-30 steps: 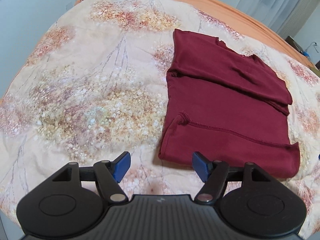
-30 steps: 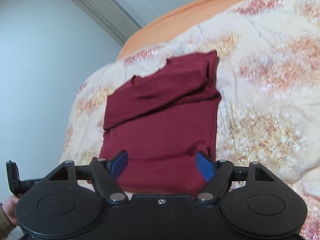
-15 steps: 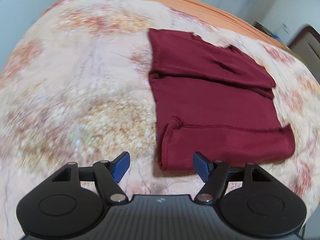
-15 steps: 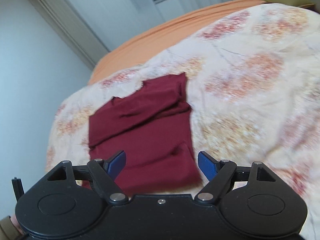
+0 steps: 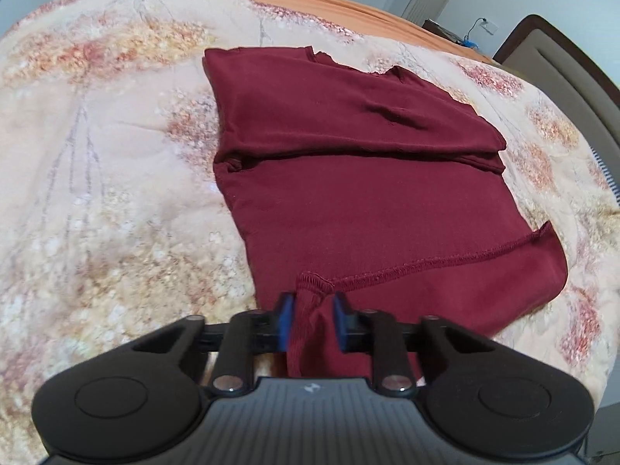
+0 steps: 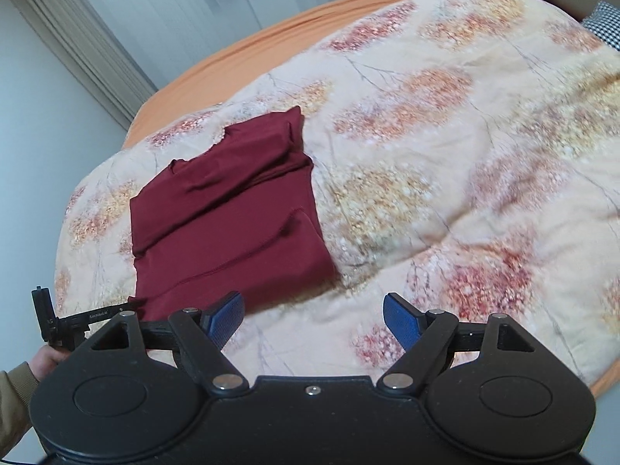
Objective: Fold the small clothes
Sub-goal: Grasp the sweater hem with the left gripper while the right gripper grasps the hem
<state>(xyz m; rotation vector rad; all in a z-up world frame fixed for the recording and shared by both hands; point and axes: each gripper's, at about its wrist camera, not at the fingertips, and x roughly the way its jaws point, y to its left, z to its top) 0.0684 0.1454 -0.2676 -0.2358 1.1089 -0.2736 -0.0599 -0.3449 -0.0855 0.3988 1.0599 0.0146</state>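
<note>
A dark red shirt [image 5: 368, 193], folded into a rough rectangle, lies flat on a floral quilt [image 5: 97, 193]. My left gripper [image 5: 313, 317] is at the shirt's near left corner, by the stitched hem. Its jaws are closing, and the blue pads pinch a bunched fold of the red cloth. In the right wrist view the shirt [image 6: 224, 224] lies to the upper left. My right gripper [image 6: 314, 321] hangs open over bare quilt [image 6: 465, 155] just right of the shirt's near edge, with nothing between its fingers.
An orange sheet [image 6: 271, 50] shows beyond the quilt's far edge. A padded headboard [image 5: 562, 69] stands at the right, with a checked pillow [image 6: 604, 23] near it. A person's hand [image 6: 44, 356] holds the left tool at the bed's near left edge. Curtains hang behind.
My left gripper dropped onto the shirt's near left corner and went from wide open to pinching the cloth. My right gripper drew back and to the right, off the shirt, staying open.
</note>
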